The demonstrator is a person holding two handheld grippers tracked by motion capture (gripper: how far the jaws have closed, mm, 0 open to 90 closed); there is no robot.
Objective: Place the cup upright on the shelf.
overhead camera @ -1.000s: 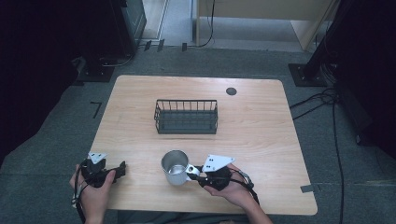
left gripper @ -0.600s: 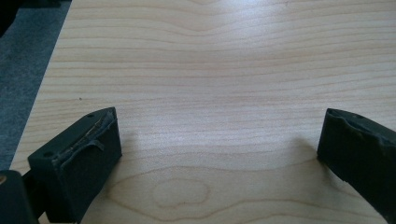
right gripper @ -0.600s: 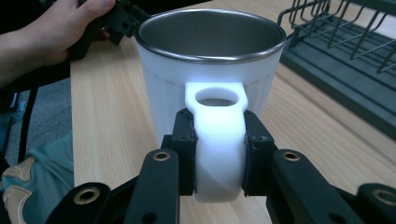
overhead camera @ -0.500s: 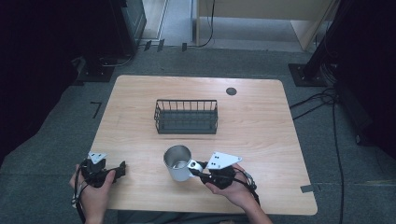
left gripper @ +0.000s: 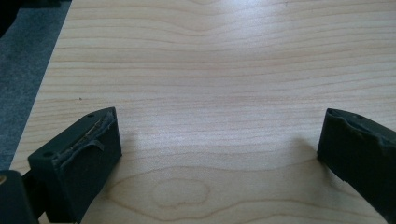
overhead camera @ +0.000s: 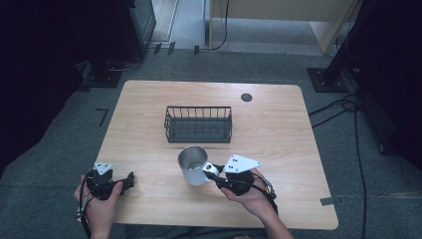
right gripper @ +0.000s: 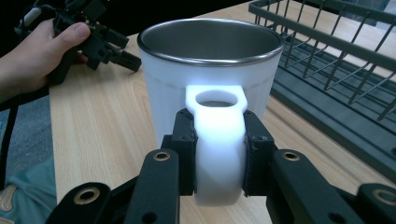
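My right gripper [right gripper: 218, 154] clamps the white mug [right gripper: 210, 79] by its handle [right gripper: 218, 140]; my left gripper [left gripper: 219, 154] gapes wide above bare table [left gripper: 210, 70].

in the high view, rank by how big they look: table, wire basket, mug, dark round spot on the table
1. table
2. wire basket
3. mug, held by its handle, lifted nearer the camera, so it looks somewhat bigger than it is
4. dark round spot
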